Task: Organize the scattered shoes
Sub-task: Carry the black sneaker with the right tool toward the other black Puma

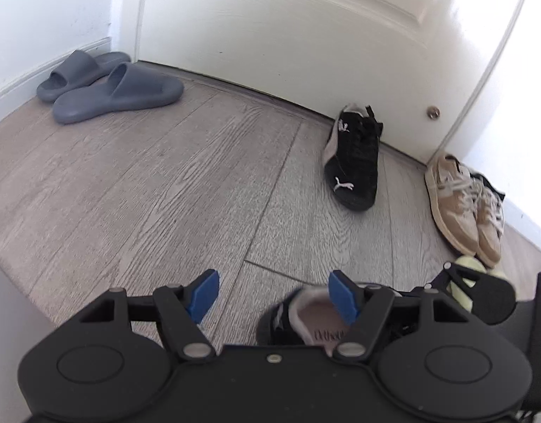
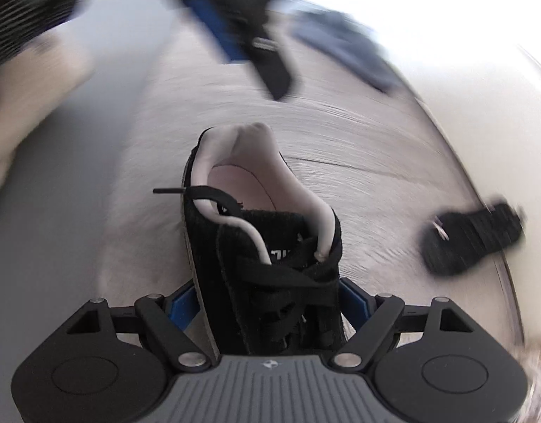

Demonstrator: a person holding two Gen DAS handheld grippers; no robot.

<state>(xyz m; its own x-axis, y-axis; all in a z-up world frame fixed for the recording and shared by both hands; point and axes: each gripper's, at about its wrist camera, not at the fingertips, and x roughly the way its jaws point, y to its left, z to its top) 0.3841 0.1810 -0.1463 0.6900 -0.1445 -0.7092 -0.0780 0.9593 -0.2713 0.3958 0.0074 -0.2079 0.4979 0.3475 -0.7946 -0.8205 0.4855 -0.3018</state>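
Black sneaker (image 2: 266,246) clamped across laced midfoot by right gripper (image 2: 266,303), clear of floor. Left gripper (image 1: 274,296) spread, empty. Upper judged soft, light; midfoot hold judged secure.

The floor (image 1: 164,183) is grey wood-look plank, running up to a white door (image 1: 288,28) at its far edge. In the far left corner, against the skirting, a pair of grey slides (image 1: 108,86) lies side by side, touching. Near the door's right end a black sneaker (image 1: 355,157) stands with its heel at the door. In the right corner, a pair of tan sneakers (image 1: 464,208) sits by the wall.
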